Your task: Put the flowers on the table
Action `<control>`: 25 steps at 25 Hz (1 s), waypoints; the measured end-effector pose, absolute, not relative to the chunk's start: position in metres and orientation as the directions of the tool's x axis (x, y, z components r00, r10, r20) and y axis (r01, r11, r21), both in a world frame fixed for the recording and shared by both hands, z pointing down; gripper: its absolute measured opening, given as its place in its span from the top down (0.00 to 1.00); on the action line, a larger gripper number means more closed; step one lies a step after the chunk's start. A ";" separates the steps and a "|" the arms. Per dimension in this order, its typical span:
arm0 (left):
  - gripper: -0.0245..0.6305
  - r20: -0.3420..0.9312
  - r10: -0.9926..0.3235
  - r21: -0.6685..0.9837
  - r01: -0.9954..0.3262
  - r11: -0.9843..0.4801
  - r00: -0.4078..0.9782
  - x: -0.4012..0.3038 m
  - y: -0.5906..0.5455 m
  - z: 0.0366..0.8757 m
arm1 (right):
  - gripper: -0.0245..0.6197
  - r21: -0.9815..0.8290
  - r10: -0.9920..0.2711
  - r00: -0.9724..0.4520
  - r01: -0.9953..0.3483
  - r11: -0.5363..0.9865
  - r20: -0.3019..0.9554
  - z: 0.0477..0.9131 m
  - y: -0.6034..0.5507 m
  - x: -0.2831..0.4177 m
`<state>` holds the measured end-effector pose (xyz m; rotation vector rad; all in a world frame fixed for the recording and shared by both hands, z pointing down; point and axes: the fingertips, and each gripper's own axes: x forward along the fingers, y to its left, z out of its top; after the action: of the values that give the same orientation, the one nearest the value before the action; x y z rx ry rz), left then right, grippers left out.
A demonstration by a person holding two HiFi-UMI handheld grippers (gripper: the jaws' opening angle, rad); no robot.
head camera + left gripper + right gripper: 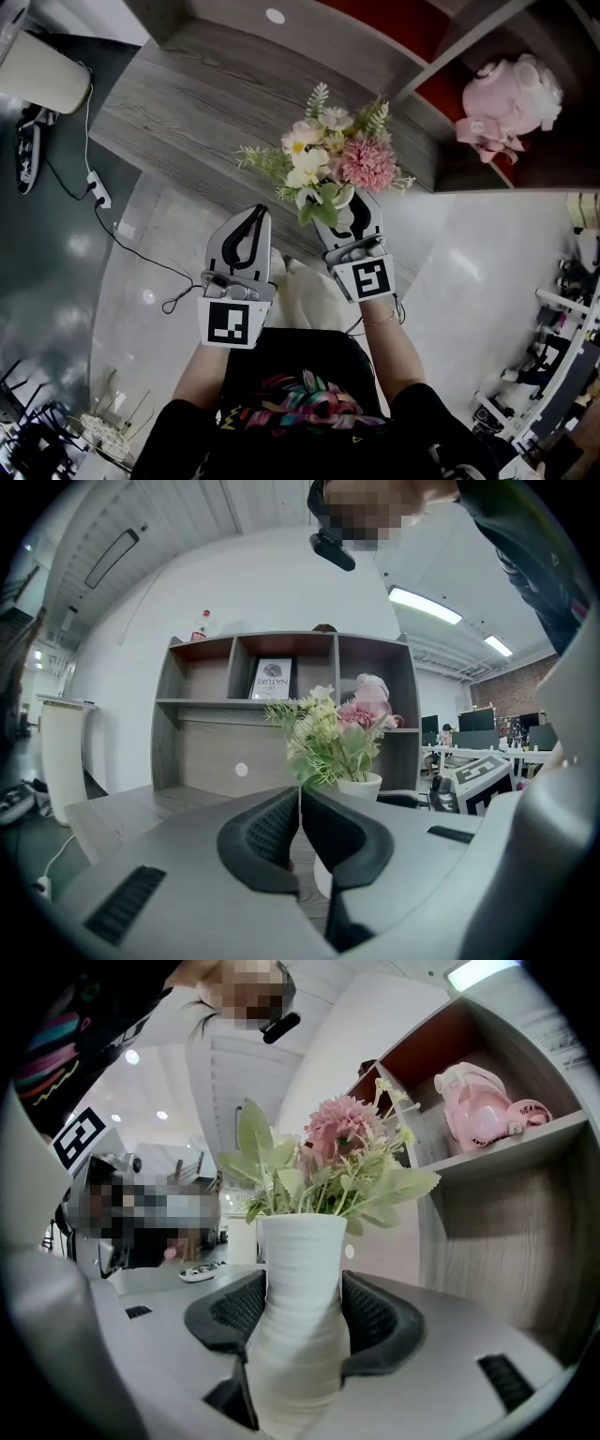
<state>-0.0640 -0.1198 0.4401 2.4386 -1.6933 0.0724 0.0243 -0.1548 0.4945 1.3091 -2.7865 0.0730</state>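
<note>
From overhead, a bouquet of pink, cream and white artificial flowers [323,155] stands upright, its long axis vertical and its blooms facing the head camera. It is over the near edge of a grey wood-grain table [187,103]; whether its base touches the top cannot be told. The right gripper [349,208] holds it from the person's side. The left gripper [253,212] hangs just beside it, over the same edge. Beyond the far edge, a pink plush toy [511,98] sits in a grey shelf unit [441,56]. A white power strip [98,187] lies on the floor off the table's left end.

In the left gripper view, that gripper's black pads are pressed together with nothing between them. The bouquet rises just beyond and to the right of them. A framed print [272,679] and a red-capped bottle [201,625] mark the shelf unit behind.

In the right gripper view, the jaws pinch a white ribbed ceramic vase [300,1335] at its waist, one pad on each side. The stems rise straight from its mouth, and the plush toy sits on a shelf to the right.
</note>
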 end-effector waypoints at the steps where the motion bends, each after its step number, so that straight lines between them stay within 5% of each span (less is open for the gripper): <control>1: 0.92 0.136 -0.925 0.113 -0.934 -0.340 0.354 -0.064 -0.119 0.439 | 0.54 -0.014 -0.762 -0.641 -0.766 0.643 0.093 0.498 -0.153 0.025; 25: 0.92 0.111 -0.930 0.097 -0.935 -0.340 0.350 -0.064 -0.122 0.423 | 0.52 -0.114 -0.760 -0.644 -0.765 0.634 0.091 0.485 -0.149 0.037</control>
<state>-0.0643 -0.1221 0.4225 2.4598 -1.7125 0.0540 0.0370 -0.1495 0.4847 1.3105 -2.8083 0.2207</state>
